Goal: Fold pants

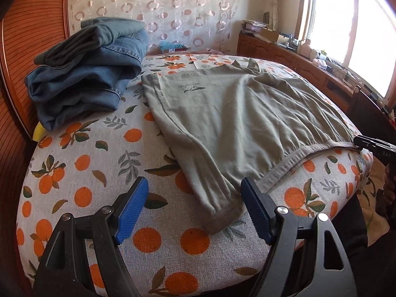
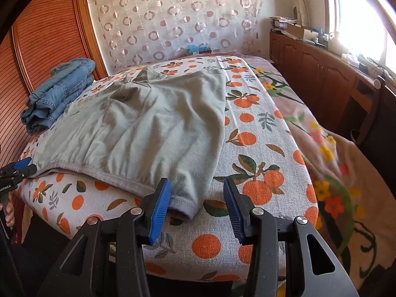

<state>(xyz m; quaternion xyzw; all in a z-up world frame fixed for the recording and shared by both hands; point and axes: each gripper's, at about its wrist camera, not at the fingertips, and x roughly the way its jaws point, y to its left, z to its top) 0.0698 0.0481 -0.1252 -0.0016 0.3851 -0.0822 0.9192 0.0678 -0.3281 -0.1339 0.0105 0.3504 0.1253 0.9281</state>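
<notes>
- pants [image 1: 235, 123], grey-green, lie spread on the orange-print cover [image 1: 104, 163] of the bed, with the near cuffs hanging toward me at the front edge.
- my left gripper [image 1: 195, 205] has its jaws wide apart, the blue pads on either side of one leg cuff [image 1: 222, 215]; as far as i can see neither pad presses the cloth, so nothing is held.
- my right gripper [image 2: 198, 205] stands about half open around the other near corner of the pants [image 2: 183, 203]; the left pad sits just beside or against the hem, i cannot tell which, and the right pad is clear of it.
- i judge the step in hand to be taking both near corners before the fold.
- to do it well i'd slide each lower pad under the hem, bite both layers, and close the two sides evenly so the edge lifts straight.
- the cloth is wrinkled near the waistband [image 1: 284, 158], so i'd tension it gently before carrying it over.
- farther out, a stack of folded jeans [image 1: 89, 74] sits at the back left, apart from the pants.
- wooden cabinets [image 2: 316, 74] run under the window on the right.
</notes>
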